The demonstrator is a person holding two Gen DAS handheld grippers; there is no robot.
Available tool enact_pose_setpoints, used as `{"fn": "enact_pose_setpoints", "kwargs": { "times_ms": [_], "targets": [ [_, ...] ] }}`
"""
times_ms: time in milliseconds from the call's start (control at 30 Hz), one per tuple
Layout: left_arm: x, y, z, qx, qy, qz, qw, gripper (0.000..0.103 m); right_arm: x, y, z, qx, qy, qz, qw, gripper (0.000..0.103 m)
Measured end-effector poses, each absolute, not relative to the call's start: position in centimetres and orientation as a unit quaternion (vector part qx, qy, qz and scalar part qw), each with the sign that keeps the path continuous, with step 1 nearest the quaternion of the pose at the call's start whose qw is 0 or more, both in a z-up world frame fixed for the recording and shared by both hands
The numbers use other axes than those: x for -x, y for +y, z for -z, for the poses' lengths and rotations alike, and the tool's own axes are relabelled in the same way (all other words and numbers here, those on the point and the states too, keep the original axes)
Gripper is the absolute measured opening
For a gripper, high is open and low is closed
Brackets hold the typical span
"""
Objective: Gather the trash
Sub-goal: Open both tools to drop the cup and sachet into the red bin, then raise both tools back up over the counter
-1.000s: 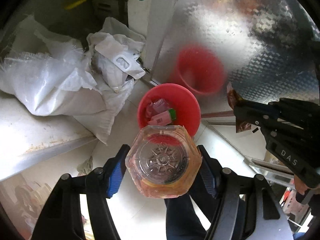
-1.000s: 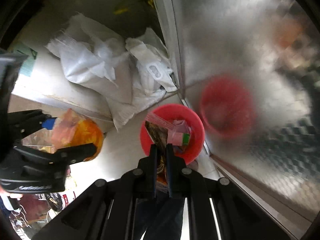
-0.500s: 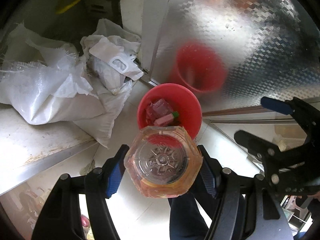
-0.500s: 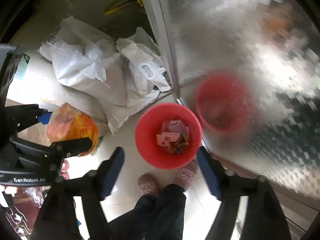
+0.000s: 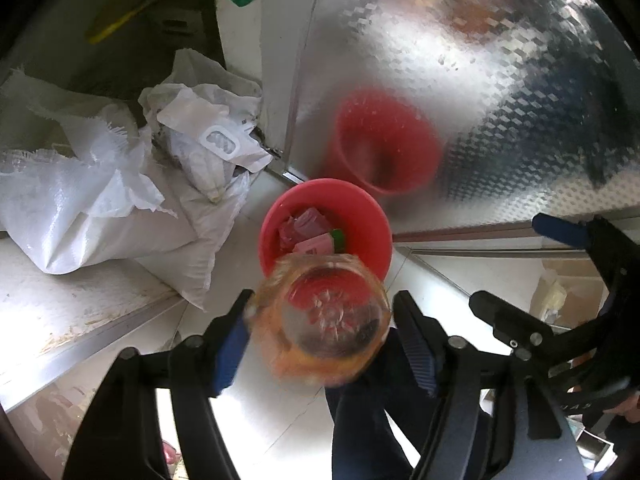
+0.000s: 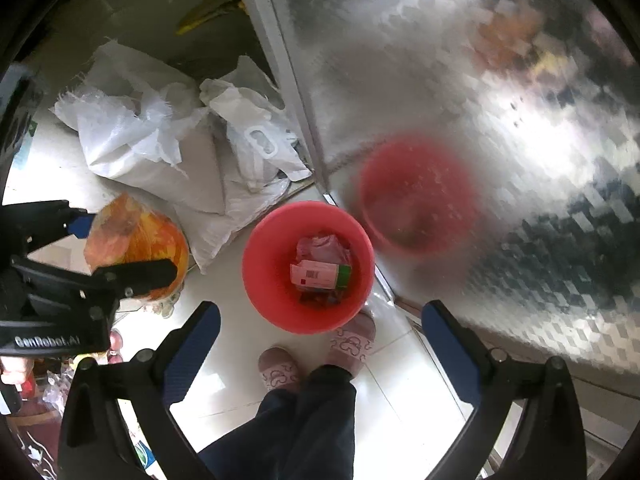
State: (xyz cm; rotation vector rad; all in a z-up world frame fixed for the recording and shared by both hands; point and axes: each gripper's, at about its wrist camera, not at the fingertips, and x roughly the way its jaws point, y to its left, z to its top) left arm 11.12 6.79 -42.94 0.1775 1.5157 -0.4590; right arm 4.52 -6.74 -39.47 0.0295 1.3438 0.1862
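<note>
Trash under study: an orange-tinted clear plastic jar (image 5: 322, 316), seen bottom-on and blurred, sitting between the blue pads of the left tongs (image 5: 320, 334), directly above the near rim of the red bin (image 5: 372, 216) on the floor. The bin already holds a pink wrapper and a pink-and-green carton (image 6: 320, 274).

Left tongs: jaws opening at this moment, jar between them; a gap shows at the right pad, and contact at the left pad cannot be settled through the blur (reads as a release, not a grip). They point straight down.

Right tongs (image 6: 320, 340): jaws opening, spread wide, nothing between them; the bin is seen through the gap, angled steeply down, just off vertical.

Risk, my judgement: the jar hangs over the bin's near edge rather than its centre, so it may clip the rim and bounce out onto the floor tiles, or land on the person's slippers (image 6: 352, 340) standing against the bin. White woven sacks (image 5: 100, 200) lie to the left, a patterned metal panel (image 5: 500, 80) behind.
</note>
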Motion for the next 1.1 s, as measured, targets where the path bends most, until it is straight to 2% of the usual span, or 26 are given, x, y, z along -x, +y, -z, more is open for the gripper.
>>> {"fn": "enact_pose_setpoints", "kwargs": {
  "times_ms": [33,267,333,700,933,1100],
  "targets": [
    [-11.2,6.8,43.0,-0.080,0.680,0.207,0.699,0.083,-4.5,-6.8,39.5,-0.015,0.622,-0.085,0.778,0.101],
    [-11.3,6.7,43.2,-0.090,0.677,0.205,0.701,0.086,-4.5,-7.1,39.7,-0.019,0.626,-0.080,0.776,0.101],
    [-11.1,6.7,42.9,-0.087,0.670,0.211,0.707,0.090,-4.5,-7.1,39.7,-0.020,0.626,-0.080,0.775,0.101],
    [-8.4,8.2,38.4,-0.091,0.661,0.216,0.712,0.090,-3.0,-6.5,37.1,-0.016,0.625,-0.102,0.774,0.101],
    [-5.5,9.7,30.8,-0.089,0.644,0.187,0.736,0.090,-0.8,-5.5,30.6,0.006,0.609,-0.133,0.782,0.101],
    [-4.1,10.8,22.9,-0.069,0.614,0.178,0.766,0.090,0.7,-4.5,24.0,0.026,0.585,-0.159,0.795,0.102]
  ]
}}
